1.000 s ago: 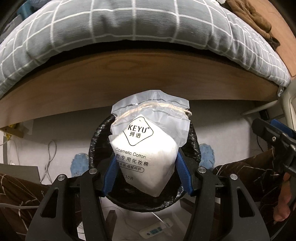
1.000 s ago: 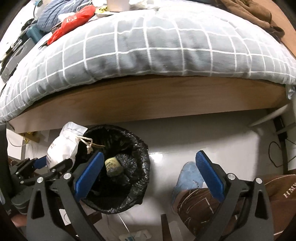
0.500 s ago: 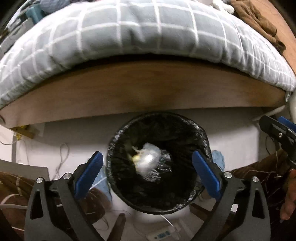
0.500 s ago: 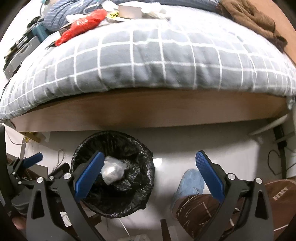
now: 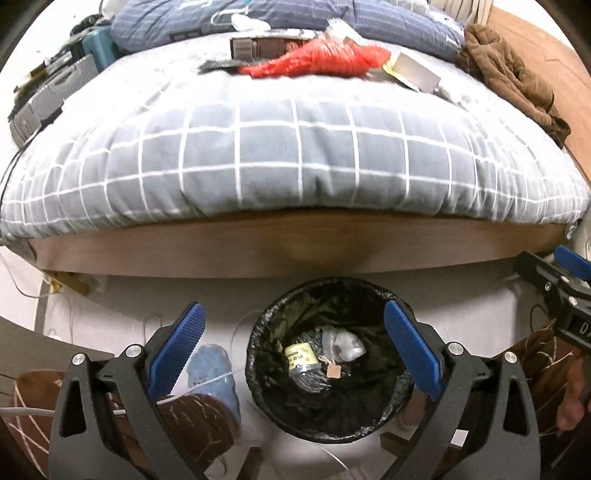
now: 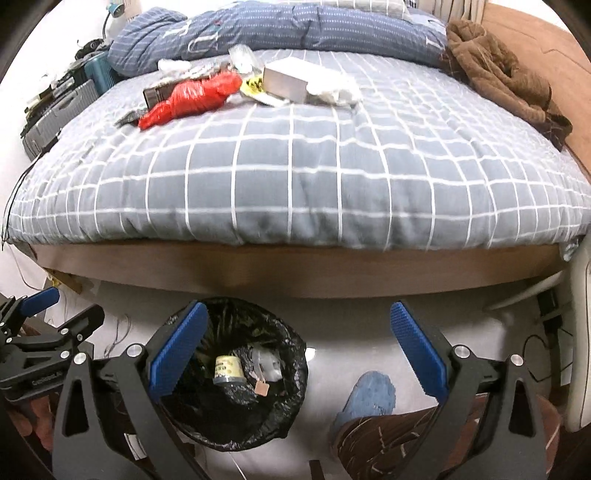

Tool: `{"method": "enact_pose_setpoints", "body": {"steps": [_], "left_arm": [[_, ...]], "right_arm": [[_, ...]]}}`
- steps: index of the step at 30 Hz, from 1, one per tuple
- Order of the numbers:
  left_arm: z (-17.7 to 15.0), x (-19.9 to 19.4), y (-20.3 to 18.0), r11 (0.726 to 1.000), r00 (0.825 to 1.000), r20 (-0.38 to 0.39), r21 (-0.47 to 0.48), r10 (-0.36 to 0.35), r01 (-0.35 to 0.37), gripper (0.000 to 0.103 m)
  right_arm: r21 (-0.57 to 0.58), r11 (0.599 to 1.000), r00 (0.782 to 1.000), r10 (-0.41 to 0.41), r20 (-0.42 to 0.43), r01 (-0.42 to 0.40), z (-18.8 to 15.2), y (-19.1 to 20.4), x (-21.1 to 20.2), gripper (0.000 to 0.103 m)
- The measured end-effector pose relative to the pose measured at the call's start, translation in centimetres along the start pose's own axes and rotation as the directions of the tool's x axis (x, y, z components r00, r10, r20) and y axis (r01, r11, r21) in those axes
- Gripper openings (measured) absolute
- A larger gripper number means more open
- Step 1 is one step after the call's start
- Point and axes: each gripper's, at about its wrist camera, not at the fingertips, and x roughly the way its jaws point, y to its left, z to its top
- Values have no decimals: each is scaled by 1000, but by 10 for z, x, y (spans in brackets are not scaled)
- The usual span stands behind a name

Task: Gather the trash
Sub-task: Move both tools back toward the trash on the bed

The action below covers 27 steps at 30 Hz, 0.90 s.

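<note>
A bin with a black liner stands on the floor against the bed. A white cotton pad bag lies inside it beside a yellow-labelled can. My left gripper hangs open above the bin, nothing between its blue pads. My right gripper is open and empty too, just right of the bin. More trash lies on the bed: a red plastic bag, a silver box and crumpled white wrappers.
A grey checked duvet covers the bed above its wooden side board. A blue quilt and brown garment lie at the back. A person's blue slipper and brown trouser leg are beside the bin. Cables trail on the floor.
My left gripper opened and let go of the cotton pad bag, which dropped into the bin. Both grippers rose and tilted up, bringing the bed top into view.
</note>
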Motion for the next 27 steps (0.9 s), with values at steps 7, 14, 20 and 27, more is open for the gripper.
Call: {"method": "enact_pose_setpoints", "body": {"steps": [7,14,20,27], "left_arm": [[19,-19,12,999,999,38,-33,-2,4,96],[43,-32,14,999,996,87,-37,0,3,96],[71,-38,15,1000,991,129,-27,18,-15,96],[106,-33,20,999,989,150,-36,13,-8,96]], "right_arm": [[-2,1000,999,9,45,-8,19,3,-15,95],[1,1000,997,20,81,-20,39,3,-23,95],[-4,1000,995,25,100,-25,58,5,-18,95],[-5,1000,993,17,119,-17,86,0,-8,95]]}}
